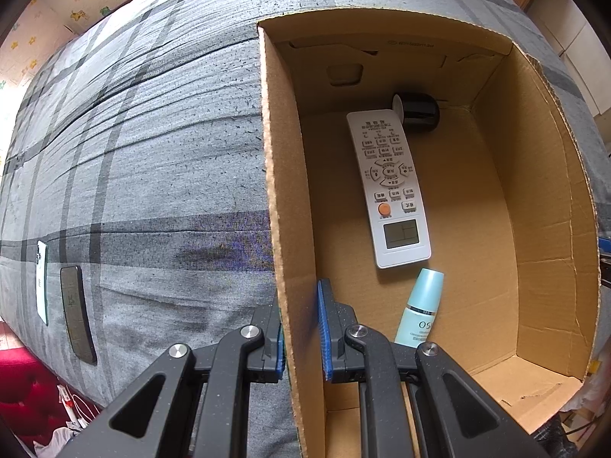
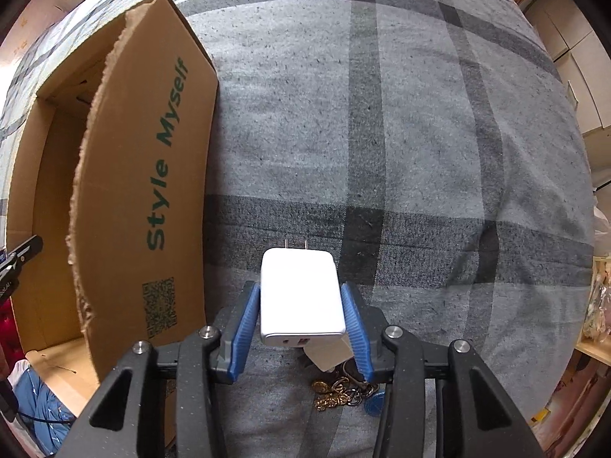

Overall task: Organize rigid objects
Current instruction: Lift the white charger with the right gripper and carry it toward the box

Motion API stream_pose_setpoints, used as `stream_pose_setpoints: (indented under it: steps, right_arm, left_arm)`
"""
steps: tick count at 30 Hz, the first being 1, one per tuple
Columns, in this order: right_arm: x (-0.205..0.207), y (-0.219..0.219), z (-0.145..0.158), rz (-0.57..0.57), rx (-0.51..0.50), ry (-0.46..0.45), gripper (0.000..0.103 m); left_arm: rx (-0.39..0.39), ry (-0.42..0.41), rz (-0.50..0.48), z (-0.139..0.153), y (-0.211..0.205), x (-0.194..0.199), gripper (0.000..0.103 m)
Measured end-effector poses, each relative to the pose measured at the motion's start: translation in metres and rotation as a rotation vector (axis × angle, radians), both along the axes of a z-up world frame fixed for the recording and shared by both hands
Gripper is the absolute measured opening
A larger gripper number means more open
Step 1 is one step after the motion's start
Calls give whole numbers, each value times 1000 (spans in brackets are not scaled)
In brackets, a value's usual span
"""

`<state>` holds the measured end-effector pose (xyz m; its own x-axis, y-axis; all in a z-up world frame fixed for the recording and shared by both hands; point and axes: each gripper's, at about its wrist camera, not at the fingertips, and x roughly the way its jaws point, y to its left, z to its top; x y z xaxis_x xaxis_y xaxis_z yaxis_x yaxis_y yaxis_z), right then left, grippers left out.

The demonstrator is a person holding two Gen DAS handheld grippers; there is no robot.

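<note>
White charger (image 2: 299, 297) is clamped between the blue pads of the right tongs (image 2: 301, 316), prongs pointing away, lifted over the grey plaid bed (image 2: 420, 133), w/ a keychain (image 2: 340, 391) seen beneath. Left tongs (image 1: 301, 328) are shut on the cardboard box (image 1: 278, 229) wall, one pad each side. Inside the box are seen a remote (image 1: 389, 187), a pale-blue bottle (image 1: 418, 309) & a black cylinder (image 1: 418, 110). Box is seen just left of the charger.

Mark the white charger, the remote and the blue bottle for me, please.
white charger (image 2: 299, 297): right wrist view, middle of its flat white top face, between the right gripper's pads.
remote (image 1: 389, 187): left wrist view, on its button pad, inside the box.
blue bottle (image 1: 420, 309): left wrist view, on its neck below the cap.
</note>
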<state>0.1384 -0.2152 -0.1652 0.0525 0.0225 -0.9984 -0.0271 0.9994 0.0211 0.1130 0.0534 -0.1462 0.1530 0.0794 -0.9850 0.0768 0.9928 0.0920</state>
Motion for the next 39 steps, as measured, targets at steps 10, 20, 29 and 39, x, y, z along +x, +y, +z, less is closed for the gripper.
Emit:
stream_pose_setpoints:
  steps: [10,20,29,39]
  right_arm:
    - [9,7,50,-18,-2,-42,47]
    - [-1,19,86,26,2,-109,47]
    - [5,40,113,76,14,-151,47]
    - [12,74,142,140,61,-192,47]
  left_arm:
    - [0,0,-3,0,0,0,14]
    - [6,-9,-5,0,-2,-2,14]
    - [6,-7,-5,1,-2,-2,14]
    - [-1,-4,0,2,1,-1,14]
